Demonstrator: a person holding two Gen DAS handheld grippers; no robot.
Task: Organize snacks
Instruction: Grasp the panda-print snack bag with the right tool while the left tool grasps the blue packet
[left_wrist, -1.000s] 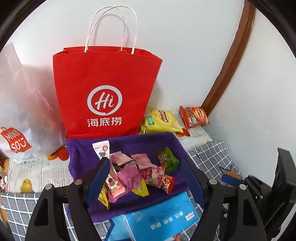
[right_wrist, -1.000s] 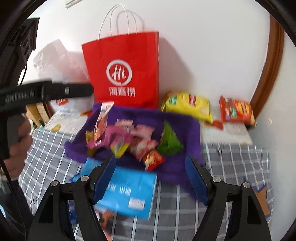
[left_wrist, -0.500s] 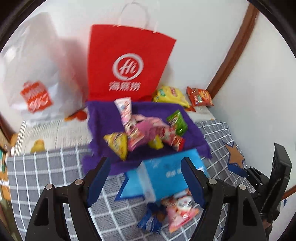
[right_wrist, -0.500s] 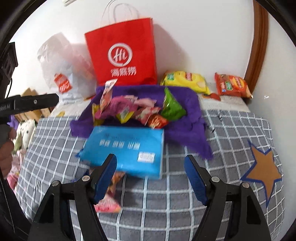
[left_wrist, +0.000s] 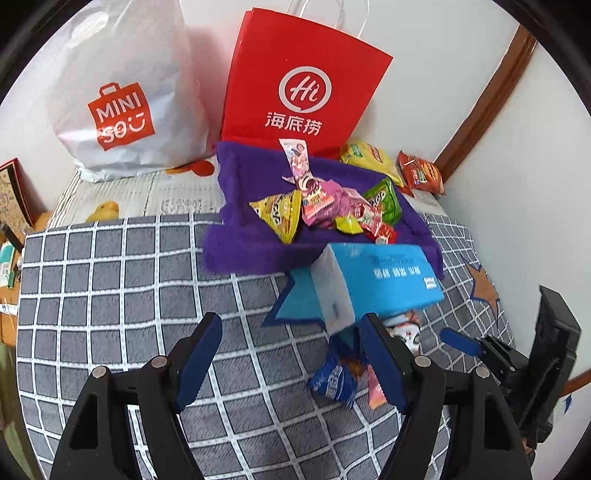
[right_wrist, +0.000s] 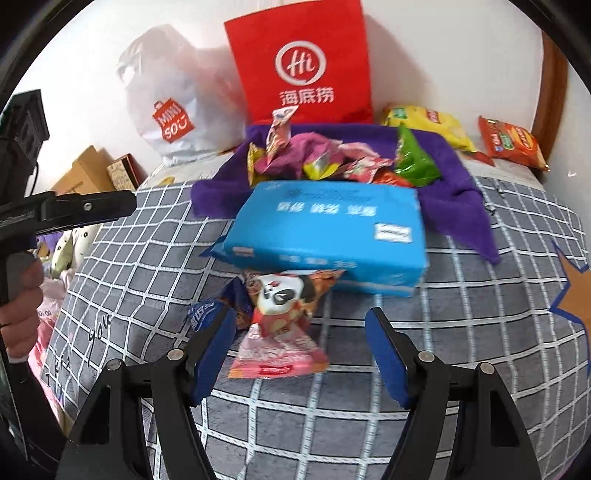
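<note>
pink panda snack packet (right_wrist: 279, 325) lower centre of the right wrist view, long axis running up-frame toward the blue tissue pack (right_wrist: 325, 236), right gripper (right_wrist: 301, 354) jaws apart around it, not pressing, left gripper (left_wrist: 291, 363) jaws apart, holding nothing

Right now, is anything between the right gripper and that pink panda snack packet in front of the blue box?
Nothing visible. The pink panda snack packet lies on the checked cover just ahead of the open right gripper. The blue box sits beyond it, over its far end.
</note>
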